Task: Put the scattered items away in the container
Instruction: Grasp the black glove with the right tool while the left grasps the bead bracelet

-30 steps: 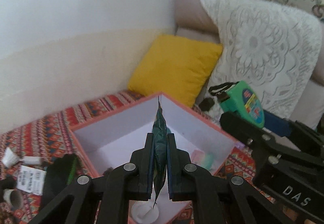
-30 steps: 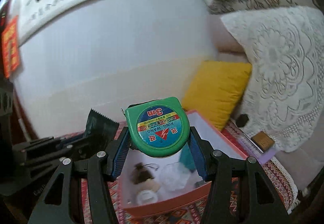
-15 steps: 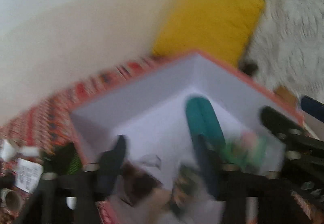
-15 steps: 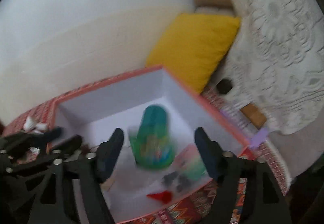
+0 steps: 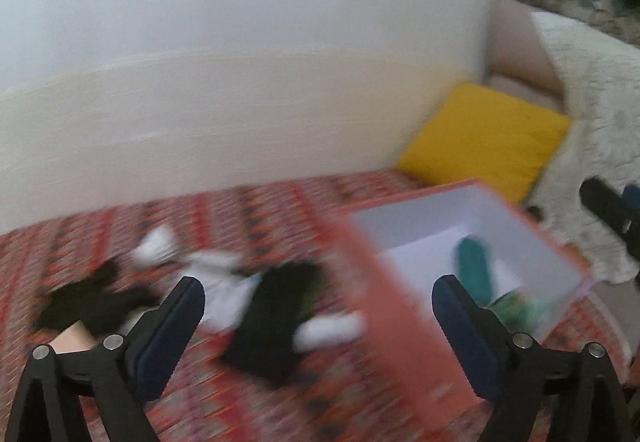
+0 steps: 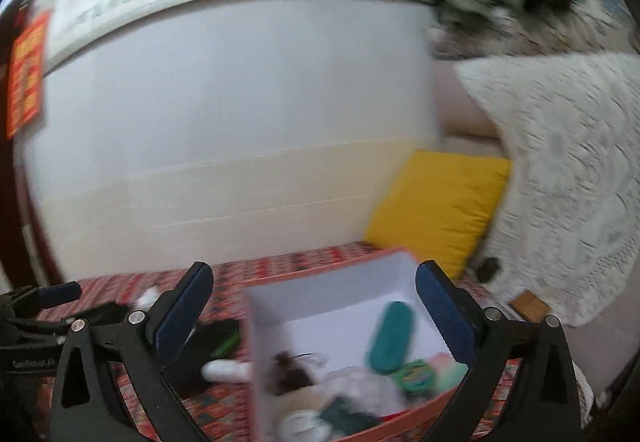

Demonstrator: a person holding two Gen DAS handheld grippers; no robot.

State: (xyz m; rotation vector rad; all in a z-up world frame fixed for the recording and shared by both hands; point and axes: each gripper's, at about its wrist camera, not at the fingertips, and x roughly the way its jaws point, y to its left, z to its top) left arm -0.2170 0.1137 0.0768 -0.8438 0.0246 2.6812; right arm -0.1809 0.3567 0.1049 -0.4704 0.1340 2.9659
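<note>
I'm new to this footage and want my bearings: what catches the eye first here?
The yellow cushion against the wall, right of centre, stands out first. Below it sits the orange box with a white inside, already holding a teal case. Black and white items lie scattered on the red patterned rug to its left.

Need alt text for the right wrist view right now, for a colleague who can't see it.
The right gripper, jaws wide open and empty after just opening, hangs over the orange-rimmed box, where the green tape measure lies among other items. Black and white clutter lies on the red patterned cloth left of it; a yellow cushion sits behind.
</note>
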